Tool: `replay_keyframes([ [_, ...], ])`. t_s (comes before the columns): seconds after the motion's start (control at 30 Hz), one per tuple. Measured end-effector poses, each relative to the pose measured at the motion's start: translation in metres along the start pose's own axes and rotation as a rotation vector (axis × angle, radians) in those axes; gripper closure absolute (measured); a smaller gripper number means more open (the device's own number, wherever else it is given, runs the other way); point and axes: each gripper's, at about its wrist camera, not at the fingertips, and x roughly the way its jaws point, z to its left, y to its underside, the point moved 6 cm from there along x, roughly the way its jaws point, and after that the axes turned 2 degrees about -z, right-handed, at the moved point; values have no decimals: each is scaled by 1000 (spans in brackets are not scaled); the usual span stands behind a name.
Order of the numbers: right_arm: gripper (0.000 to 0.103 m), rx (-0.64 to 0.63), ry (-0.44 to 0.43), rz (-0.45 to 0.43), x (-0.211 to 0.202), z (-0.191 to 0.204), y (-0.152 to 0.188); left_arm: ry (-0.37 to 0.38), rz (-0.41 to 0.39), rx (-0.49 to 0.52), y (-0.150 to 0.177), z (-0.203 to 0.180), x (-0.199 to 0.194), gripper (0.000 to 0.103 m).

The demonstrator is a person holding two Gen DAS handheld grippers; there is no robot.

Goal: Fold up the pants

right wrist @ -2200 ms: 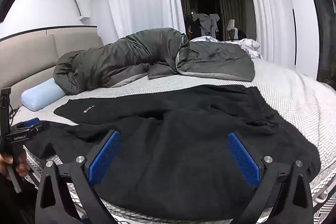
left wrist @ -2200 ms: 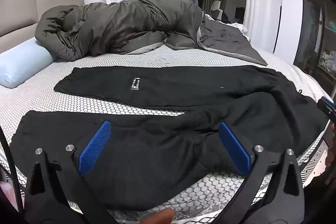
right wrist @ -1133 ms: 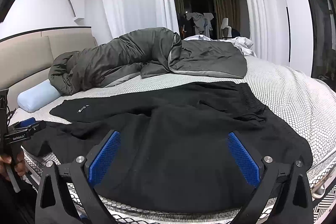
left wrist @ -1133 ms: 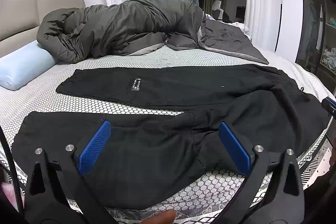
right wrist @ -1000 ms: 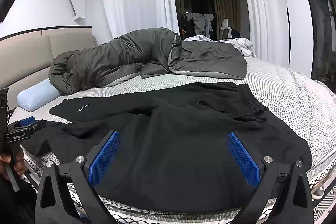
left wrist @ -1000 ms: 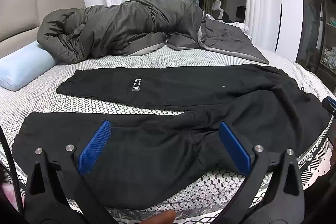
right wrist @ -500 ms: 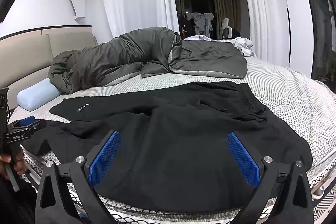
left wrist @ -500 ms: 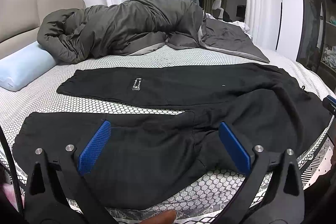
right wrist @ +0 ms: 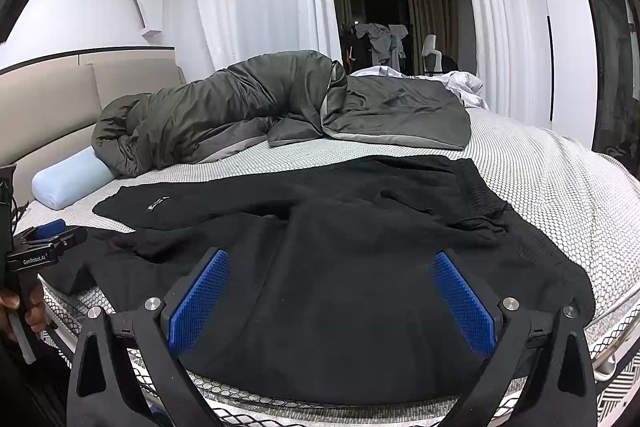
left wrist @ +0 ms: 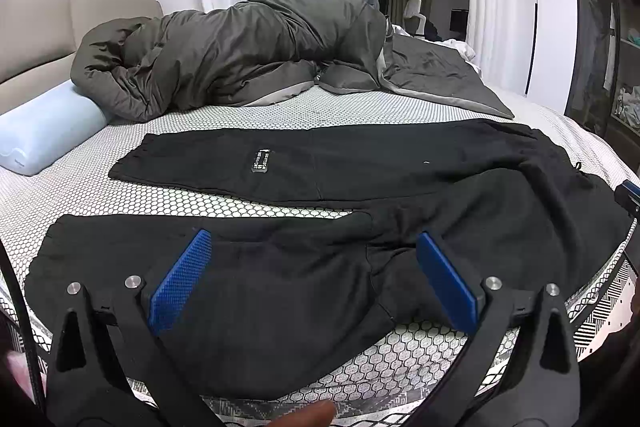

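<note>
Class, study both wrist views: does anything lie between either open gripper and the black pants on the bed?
Nothing visible does. The left gripper and right gripper hover with jaws open directly over the black pants; the grey duvet and blue pillow lie beyond them.

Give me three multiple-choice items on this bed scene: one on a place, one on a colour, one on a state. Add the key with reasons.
1. Where does the pillow lie?
A. By the headboard, at the end of the duvet
B. On the pants
C. On the floor

2. What colour are the pants?
A. Grey
B. Black
C. Blue

3. How do the pants lie?
A. Folded in a square
B. Rolled up
C. Spread out, legs apart

Key:
1 A: the pale blue pillow sits against the headboard, with the duvet's end on it.
2 B: the cloth is black on the patterned mattress.
3 C: a strip of mattress shows between the two legs; left gripper and right gripper are open, holding nothing.
</note>
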Motion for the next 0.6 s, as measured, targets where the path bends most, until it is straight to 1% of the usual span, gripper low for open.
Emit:
replay_keyframes([
  [0.6,0,-2,3,3,1,1,1,-4,-3,2,0,3,1,1],
])
